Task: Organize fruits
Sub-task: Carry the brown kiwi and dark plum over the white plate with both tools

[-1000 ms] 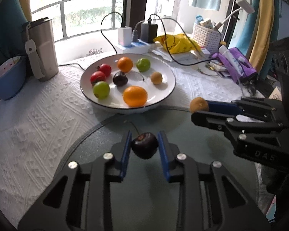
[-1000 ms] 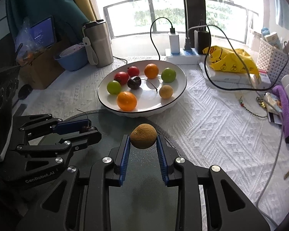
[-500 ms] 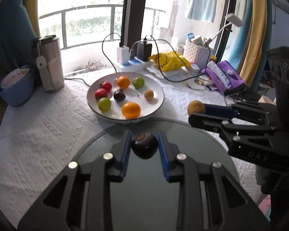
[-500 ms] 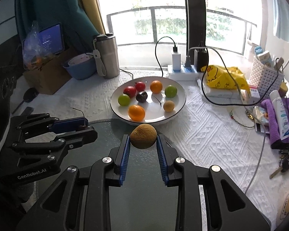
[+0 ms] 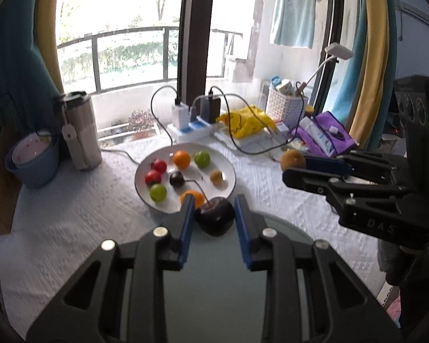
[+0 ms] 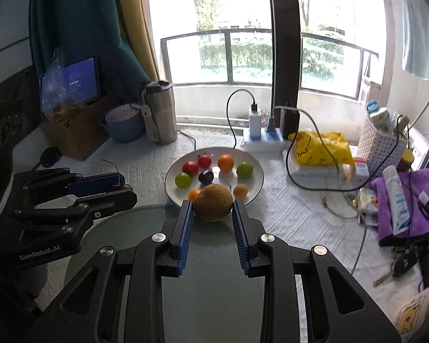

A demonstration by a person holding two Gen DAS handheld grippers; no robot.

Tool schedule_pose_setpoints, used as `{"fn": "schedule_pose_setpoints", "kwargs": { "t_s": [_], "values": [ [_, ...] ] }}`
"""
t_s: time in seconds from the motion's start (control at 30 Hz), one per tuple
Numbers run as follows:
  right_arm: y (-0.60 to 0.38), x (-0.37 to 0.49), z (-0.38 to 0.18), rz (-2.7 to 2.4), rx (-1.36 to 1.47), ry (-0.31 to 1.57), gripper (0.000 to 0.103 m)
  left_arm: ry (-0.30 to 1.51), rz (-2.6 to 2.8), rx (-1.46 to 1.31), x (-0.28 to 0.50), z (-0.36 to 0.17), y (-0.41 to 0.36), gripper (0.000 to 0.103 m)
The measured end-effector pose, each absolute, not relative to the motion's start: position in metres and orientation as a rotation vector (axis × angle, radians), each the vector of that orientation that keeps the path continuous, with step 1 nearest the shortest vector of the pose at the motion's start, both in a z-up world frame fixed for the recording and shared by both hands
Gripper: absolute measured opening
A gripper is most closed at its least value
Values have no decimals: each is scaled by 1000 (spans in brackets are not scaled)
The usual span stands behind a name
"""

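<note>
Seven fruits on white plate point(image 5: 227, 168); left tongs point(image 5: 214, 219) clamped on dark cherry point(image 5: 215, 219), right tongs point(image 6: 212, 208) on brown fruit point(image 6: 212, 203); both unplaced.

white plate point(image 6: 257, 184), dark cherry point(image 5: 214, 219), tan-brown fruit point(image 6: 212, 203), blue tong pads point(image 6: 186, 234), white textured tablecloth point(image 5: 71, 208), yellow bag point(image 6: 326, 145).

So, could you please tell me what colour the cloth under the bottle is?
Purple cloth, clearest in the right wrist view.

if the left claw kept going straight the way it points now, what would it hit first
Most likely the white plate of fruit: the left claw, shut on a dark cherry, aims down at the plate's near rim, by the orange. Depth is hard to judge in this fisheye view.
</note>
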State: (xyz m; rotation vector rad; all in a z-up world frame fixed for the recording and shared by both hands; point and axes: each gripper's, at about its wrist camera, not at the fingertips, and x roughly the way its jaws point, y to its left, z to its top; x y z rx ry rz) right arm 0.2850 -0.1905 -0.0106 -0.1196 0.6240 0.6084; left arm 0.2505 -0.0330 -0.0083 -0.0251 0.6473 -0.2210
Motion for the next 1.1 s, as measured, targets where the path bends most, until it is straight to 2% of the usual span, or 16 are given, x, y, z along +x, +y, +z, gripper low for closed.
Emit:
{"fn": "schedule_pose_setpoints", "kwargs": {
  "t_s": [0.5, 1.1],
  "values": [
    [-200, 335, -5, 616, -106, 631, 30, 671, -216, -35, 307, -8, -41, 29],
    [-207, 403, -53, 630, -72, 739, 30, 823, -232, -62, 378, -80, -62, 29]
  ]
}}
